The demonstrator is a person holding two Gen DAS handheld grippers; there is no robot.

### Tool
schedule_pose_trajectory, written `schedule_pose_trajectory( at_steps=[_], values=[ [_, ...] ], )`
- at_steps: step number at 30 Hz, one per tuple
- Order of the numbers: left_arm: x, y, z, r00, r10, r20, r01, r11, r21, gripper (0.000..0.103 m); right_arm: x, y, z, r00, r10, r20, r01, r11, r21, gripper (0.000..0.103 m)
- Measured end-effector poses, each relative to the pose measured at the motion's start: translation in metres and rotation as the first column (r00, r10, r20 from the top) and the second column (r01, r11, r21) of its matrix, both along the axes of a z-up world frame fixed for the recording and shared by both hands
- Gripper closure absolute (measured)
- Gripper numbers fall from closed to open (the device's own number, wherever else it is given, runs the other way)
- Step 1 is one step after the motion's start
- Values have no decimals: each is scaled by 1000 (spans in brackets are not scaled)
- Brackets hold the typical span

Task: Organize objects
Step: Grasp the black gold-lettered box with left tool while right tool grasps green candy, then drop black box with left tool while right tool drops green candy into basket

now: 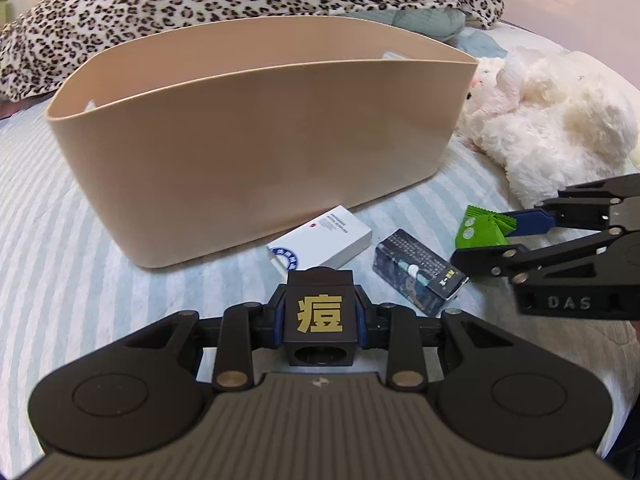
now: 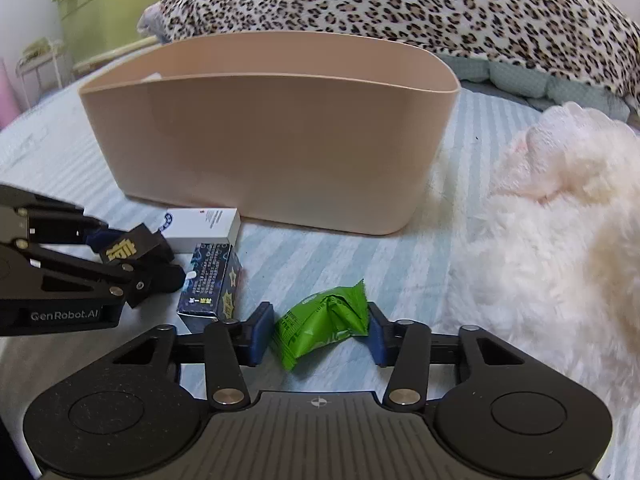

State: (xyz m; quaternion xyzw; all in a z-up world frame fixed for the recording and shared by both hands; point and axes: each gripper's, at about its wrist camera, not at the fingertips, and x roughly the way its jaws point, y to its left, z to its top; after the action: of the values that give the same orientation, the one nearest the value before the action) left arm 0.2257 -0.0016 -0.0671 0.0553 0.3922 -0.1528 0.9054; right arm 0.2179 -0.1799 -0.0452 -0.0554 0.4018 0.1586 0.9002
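Objects to organize, listed left to right, all on a striped light-blue bedsheet (image 1: 100, 240).

Beige bin (image 1: 260, 140): upright, far centre-left, open top. Contents not discernible.

Left gripper (image 1: 320, 320): near centre, clenched on a black cube (image 1: 320, 312) bearing a gold character. Cube seated between both blue pads, held above the sheet. Seen from the right wrist view at near left (image 2: 132, 256).

White box (image 1: 320, 238): lying flat, touching or just beside the near wall of the bin, directly beyond the cube.

Dark printed box (image 1: 416, 272): lying just right of the white box, near it; contact between them not determinable.

Green packet (image 2: 324, 324): crinkled, positioned between the fingers of the right gripper (image 2: 320, 332). Right finger pad (image 2: 378, 340) touching the packet; left pad close beside it, firm contact not confirmable. Grasp state of this gripper: cannot tell.

White plush toy (image 2: 540, 240): far right, just beside the bin's right end.

Leopard-print blanket (image 2: 400, 4): heaped at far side, behind the bin.
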Motion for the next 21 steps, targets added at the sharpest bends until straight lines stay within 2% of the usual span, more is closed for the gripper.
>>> schedule_pose_trajectory(
  at_steps=[3, 9, 21],
  values=[
    [-3, 5, 1, 1000, 15, 4, -15, 1000, 4, 69, -3, -5, 2, 1000, -9, 2, 9, 1000, 14, 68],
    [-10, 14, 3, 999, 40, 6, -40, 999, -9, 69, -9, -7, 7, 1000, -11, 19, 11, 1000, 21, 73],
    [-23, 22, 15, 997, 73, 40, -72, 997, -6, 69, -20, -8, 21, 998, -14, 61, 13, 1000, 16, 77]
  ],
)
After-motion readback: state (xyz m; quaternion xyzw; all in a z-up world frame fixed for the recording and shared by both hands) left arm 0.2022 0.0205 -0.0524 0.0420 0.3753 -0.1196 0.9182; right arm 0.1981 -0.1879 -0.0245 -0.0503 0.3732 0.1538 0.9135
